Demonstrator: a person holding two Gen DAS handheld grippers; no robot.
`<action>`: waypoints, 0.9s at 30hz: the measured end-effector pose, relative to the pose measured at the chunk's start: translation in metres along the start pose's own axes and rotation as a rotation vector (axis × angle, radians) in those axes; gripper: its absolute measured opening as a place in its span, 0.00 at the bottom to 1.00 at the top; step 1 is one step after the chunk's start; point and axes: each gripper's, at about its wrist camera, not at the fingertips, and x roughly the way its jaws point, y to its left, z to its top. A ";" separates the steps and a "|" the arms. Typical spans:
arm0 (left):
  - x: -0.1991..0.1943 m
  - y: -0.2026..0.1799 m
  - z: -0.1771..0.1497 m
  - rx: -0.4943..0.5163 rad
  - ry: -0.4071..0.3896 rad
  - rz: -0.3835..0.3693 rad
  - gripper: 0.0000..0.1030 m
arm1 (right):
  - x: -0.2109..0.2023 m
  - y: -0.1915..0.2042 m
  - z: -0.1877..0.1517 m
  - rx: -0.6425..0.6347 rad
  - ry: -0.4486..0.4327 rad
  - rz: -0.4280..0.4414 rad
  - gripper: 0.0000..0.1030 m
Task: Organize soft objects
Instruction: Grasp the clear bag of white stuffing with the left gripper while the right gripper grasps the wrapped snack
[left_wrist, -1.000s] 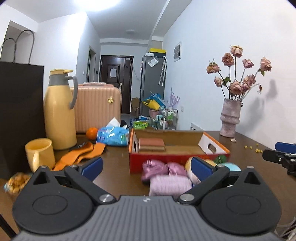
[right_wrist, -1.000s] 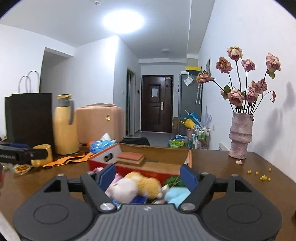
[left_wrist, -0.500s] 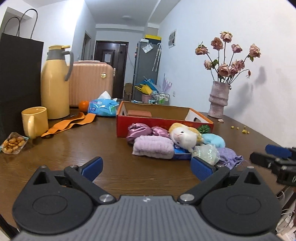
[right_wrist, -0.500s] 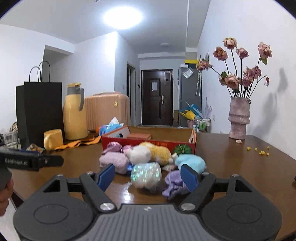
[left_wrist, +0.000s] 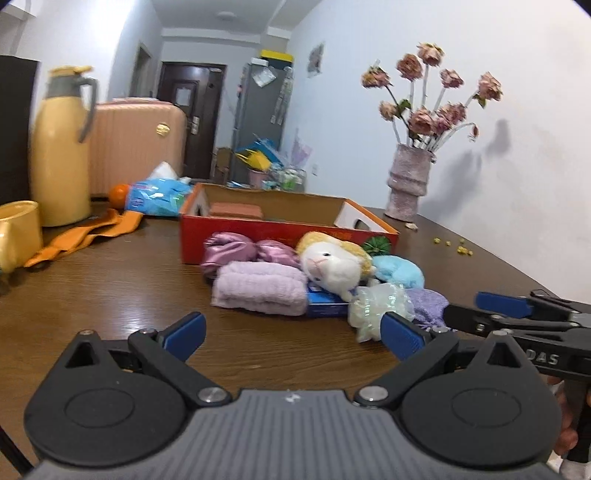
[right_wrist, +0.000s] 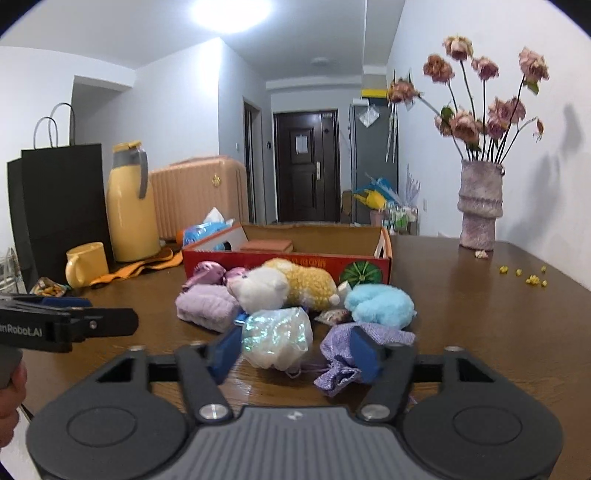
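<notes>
A pile of soft things lies before an orange-red cardboard box (right_wrist: 288, 258): a lilac towel (right_wrist: 207, 306), a white and yellow plush toy (right_wrist: 280, 284), a light blue fluffy piece (right_wrist: 380, 304), pink satin scrunchies (left_wrist: 236, 251), an iridescent white pouch (right_wrist: 277, 336) and a lilac knit pouch (right_wrist: 332, 369). My right gripper (right_wrist: 295, 350) is closing, with the iridescent pouch between its pads; the right pad stands clear of it, in front of the knit pouch. My left gripper (left_wrist: 291, 334) is open over bare table, short of the towel (left_wrist: 258, 288).
A yellow thermos (right_wrist: 131, 206), a yellow mug (right_wrist: 86, 264), an orange cloth (left_wrist: 85, 236) and a black paper bag (right_wrist: 59, 206) stand at the left. A tissue pack (left_wrist: 159, 192) lies behind the box. A vase of dried roses (right_wrist: 480, 206) stands at the right back.
Both grippers have sunk toward the table and come close to the pile. The right jaws have narrowed around the iridescent pouch. The left jaws stay wide.
</notes>
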 end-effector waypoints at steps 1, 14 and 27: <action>0.008 -0.003 0.003 -0.001 0.004 -0.021 0.99 | 0.004 -0.003 0.002 0.004 0.006 -0.001 0.48; 0.107 -0.046 0.013 0.039 0.123 -0.177 0.55 | 0.052 -0.050 0.013 0.068 0.084 -0.095 0.46; 0.073 0.068 0.005 -0.028 0.134 -0.022 0.22 | 0.105 0.014 0.025 -0.029 0.133 0.121 0.47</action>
